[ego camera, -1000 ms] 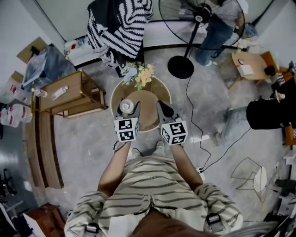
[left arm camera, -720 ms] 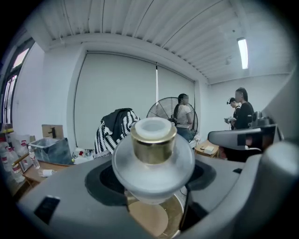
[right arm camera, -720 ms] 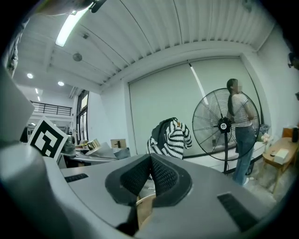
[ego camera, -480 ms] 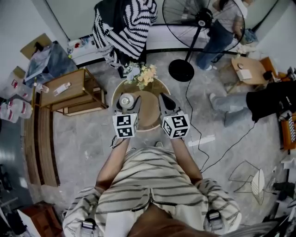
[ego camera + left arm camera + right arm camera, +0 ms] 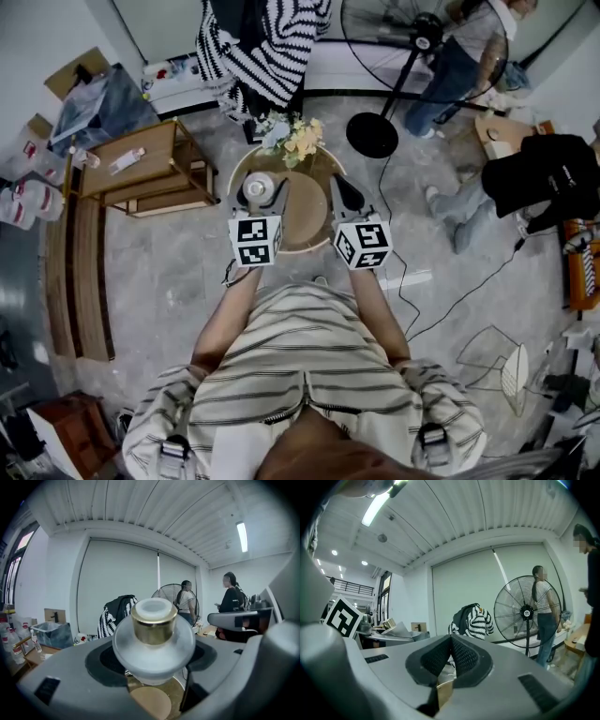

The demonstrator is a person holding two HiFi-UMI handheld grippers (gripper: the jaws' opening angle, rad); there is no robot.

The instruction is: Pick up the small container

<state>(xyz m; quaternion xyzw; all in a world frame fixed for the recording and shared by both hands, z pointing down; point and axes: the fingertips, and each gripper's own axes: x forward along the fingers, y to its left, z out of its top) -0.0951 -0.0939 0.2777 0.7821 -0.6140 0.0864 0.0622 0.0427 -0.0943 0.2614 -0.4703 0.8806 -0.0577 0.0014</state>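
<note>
The small container (image 5: pixel 153 634) is a frosted round jar with a gold neck and a white cap. My left gripper (image 5: pixel 153 657) is shut on its belly, one jaw on each side, and holds it upright above the round wooden table (image 5: pixel 150 704). In the head view the container (image 5: pixel 256 188) shows between the left gripper's (image 5: pixel 258 193) fingers, over the left part of the table (image 5: pixel 302 223). My right gripper (image 5: pixel 340 188) hovers beside it over the table's right part. Its ribbed pads (image 5: pixel 461 656) meet with nothing between them, so the right gripper (image 5: pixel 451 641) is shut.
A bunch of flowers (image 5: pixel 292 137) stands at the table's far rim. A wooden side table (image 5: pixel 141 175) is to the left, and a floor fan's base (image 5: pixel 372 134) and cable to the right. A striped garment (image 5: pixel 264 49) hangs behind. People stand and sit at the right.
Both grippers keep their places over the table, the left still holding the container. The head view has shifted a little, and the people at the right have moved.
</note>
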